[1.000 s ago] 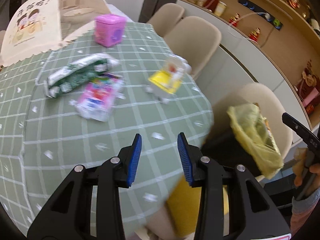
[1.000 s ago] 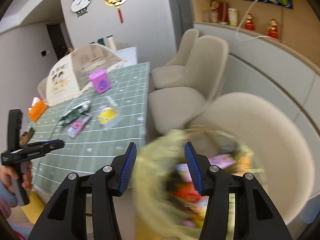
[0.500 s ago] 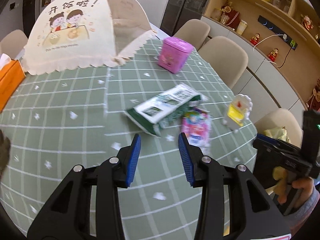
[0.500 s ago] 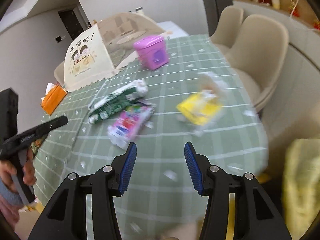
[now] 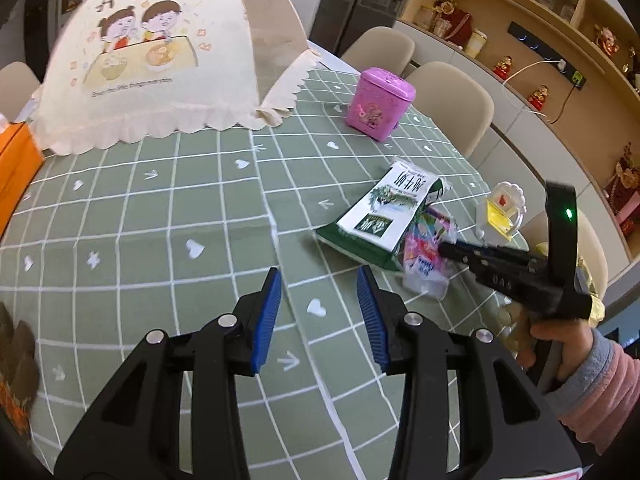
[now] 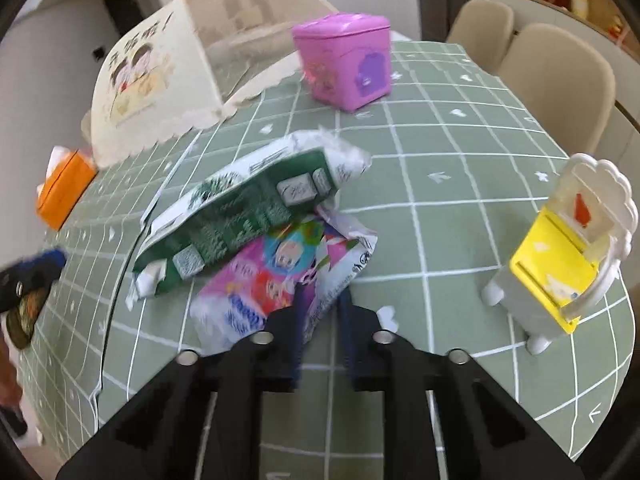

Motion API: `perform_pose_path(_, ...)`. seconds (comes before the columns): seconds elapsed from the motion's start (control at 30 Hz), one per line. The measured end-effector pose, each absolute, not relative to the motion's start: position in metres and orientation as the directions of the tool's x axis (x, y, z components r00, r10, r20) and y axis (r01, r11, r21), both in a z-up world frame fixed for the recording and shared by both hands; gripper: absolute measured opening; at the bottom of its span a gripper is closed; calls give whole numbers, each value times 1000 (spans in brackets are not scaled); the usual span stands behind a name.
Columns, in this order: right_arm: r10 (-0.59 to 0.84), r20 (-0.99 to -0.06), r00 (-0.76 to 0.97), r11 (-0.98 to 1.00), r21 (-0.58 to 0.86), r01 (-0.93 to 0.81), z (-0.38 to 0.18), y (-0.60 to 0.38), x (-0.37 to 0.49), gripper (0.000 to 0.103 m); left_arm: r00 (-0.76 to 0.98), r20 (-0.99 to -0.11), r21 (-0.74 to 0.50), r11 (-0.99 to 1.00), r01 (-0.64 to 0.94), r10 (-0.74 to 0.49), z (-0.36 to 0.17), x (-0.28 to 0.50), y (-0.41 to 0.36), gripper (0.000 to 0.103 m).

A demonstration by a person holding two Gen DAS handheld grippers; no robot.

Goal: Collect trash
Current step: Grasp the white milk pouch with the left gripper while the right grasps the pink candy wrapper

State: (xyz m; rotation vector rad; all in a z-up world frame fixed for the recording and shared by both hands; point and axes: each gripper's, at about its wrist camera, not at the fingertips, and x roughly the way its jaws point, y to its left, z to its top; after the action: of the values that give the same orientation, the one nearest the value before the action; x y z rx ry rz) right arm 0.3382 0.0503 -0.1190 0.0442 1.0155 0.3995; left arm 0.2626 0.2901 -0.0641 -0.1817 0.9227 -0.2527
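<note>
A pink cartoon snack wrapper (image 6: 276, 280) lies on the green checked tablecloth (image 6: 440, 220), half under a green and white packet (image 6: 240, 216). My right gripper (image 6: 322, 300) is closing its jaws on the wrapper's near clear corner, and both pads touch the film. From the left wrist the same wrapper (image 5: 424, 256) and packet (image 5: 384, 216) sit at the right, with the right gripper (image 5: 446, 249) reaching onto the wrapper. My left gripper (image 5: 318, 308) hovers open over bare cloth with nothing between its fingers.
A yellow and white toy (image 6: 560, 256) stands right of the wrapper. A purple mini bin (image 6: 344, 64) stands farther back. A cream mesh food cover (image 5: 152, 60) and an orange tissue box (image 6: 64, 192) fill the far left. Beige chairs (image 5: 452, 96) line the table's right edge.
Both grippers swung from the yellow bag beside the chair back over the table. The right one dropped onto the pink wrapper and its jaws narrowed from wide open.
</note>
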Motion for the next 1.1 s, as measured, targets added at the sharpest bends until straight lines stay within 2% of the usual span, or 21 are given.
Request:
perform_pose_path(0.23,334,-816,472,939,244,-243,-106,18,304,5,519,-733,-339,898,282,-440,-65,318,270,42)
perform_pose_path(0.5,222,-839,497,975,183,-125,-101,-41,274,5,395,-784,-360,869,340,-479,-91,386,231,42)
perform_pose_path(0.67,240,-820,520,968,240,-70,-101,-65,264,6,308,-794,-411,837,362,-524,-96,375,219,43)
perform_pose_path(0.7,230,-818,527,970,235,-60,-101,-68,263,8,299,-796,-406,830,382,-527,-94,366,214,43)
perform_pose_path(0.77,222,-813,538,971,235,-47,-101,-71,261,25,282,-809,-382,826,415,-516,-92,353,206,44)
perform_pose_path(0.8,226,-807,546,970,241,-45,-101,-72,260,39,279,-821,-357,830,429,-498,-92,346,201,45)
perform_pose_path(0.97,217,-787,577,969,247,-26,-99,-77,255,41,344,-869,-191,882,431,-356,-93,328,167,48)
perform_pose_path(1.1,206,-791,575,969,248,-6,-101,-79,253,41,348,-890,-147,909,390,-293,-101,334,147,50)
